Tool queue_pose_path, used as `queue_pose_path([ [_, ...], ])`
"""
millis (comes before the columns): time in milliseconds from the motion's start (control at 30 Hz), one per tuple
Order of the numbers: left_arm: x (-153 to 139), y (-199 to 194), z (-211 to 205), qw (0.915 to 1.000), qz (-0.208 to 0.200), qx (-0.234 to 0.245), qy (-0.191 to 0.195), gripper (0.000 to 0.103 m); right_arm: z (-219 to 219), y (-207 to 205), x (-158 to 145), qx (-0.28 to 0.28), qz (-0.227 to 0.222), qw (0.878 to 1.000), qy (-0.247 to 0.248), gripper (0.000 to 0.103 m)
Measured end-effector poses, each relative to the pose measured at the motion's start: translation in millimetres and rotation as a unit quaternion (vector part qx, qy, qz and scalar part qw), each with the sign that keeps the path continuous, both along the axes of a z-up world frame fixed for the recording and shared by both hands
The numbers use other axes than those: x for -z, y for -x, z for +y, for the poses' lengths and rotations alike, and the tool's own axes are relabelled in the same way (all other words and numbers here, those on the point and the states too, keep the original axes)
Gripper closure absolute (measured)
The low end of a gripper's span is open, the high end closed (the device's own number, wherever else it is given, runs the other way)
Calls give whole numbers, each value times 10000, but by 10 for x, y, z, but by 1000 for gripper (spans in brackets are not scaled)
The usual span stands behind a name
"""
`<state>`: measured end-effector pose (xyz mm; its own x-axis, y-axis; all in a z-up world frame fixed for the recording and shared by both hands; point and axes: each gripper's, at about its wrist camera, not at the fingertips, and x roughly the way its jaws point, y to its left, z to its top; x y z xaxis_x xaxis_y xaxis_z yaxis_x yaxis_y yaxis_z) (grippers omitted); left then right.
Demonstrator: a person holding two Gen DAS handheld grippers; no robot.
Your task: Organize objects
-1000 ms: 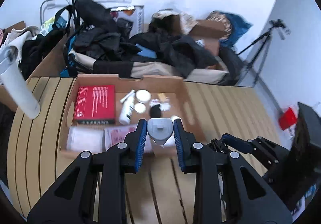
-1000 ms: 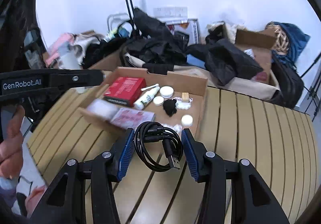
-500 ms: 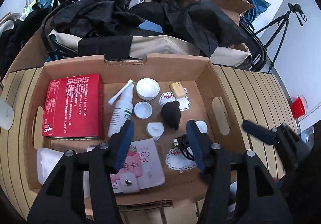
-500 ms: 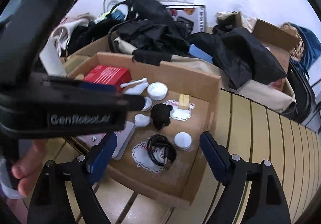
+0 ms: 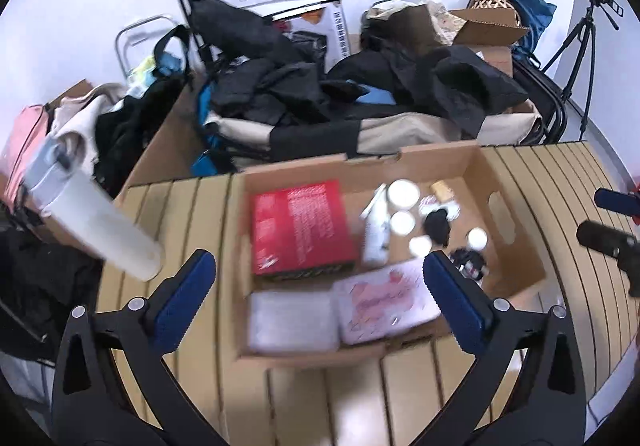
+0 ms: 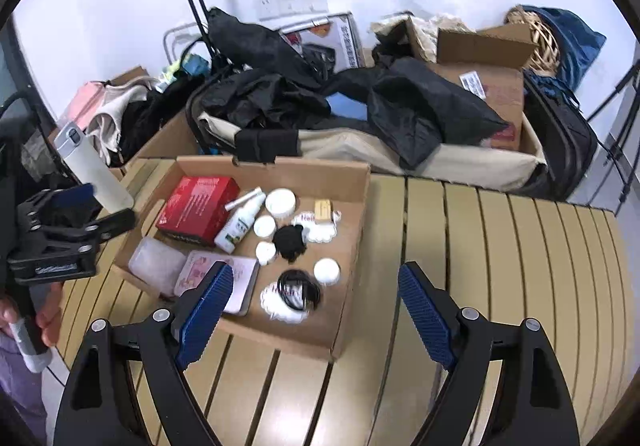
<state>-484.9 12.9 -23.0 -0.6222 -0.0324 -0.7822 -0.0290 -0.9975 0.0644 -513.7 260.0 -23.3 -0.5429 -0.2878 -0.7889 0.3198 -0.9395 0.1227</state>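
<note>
A shallow cardboard box (image 6: 362,182) (image 5: 472,158) sits on the slatted wooden table. It holds a red box (image 6: 198,204) (image 5: 300,226), a white spray bottle (image 6: 239,221), several white caps, a black lump (image 6: 289,241), a coiled black cable (image 6: 298,288) on a white sticker, a pink pouch (image 5: 382,300) and a clear packet (image 5: 290,320). My left gripper (image 5: 320,286) is open and empty above the box's near side. My right gripper (image 6: 316,304) is open and empty, near the box's front right corner.
A white tumbler (image 6: 94,166) (image 5: 92,222) stands on the table left of the box. Bags, black clothes and cartons (image 6: 480,86) pile up behind the table. A tripod (image 5: 580,42) stands at the far right. The other gripper shows at the left of the right wrist view (image 6: 60,242).
Both grippers let go of their loads, the small white cap and the black cable, into the box. Both have since opened wider and drawn back from it.
</note>
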Motion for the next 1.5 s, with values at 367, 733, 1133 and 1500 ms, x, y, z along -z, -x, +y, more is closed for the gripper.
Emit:
queue_pose_path([
  [367,-98,-314,-459,9977,-508,-444,-60,0,-499,-135,-17,101,-698,9975,-69,15],
  [733,-660,-1565,-480,9990,342,-180,-214,0,-361,-1266,-664,-49,285,9993,-255,15],
  [1133,-1511,-3162,-430,9896,1389,276,233,0,514,-2981,-1693,394,1426,9878,-486,15],
  [1500,-1316,-4798,-133,9767,2120,238,-252,0,121,-4458,-1435,32,1709,9852,-156,15],
])
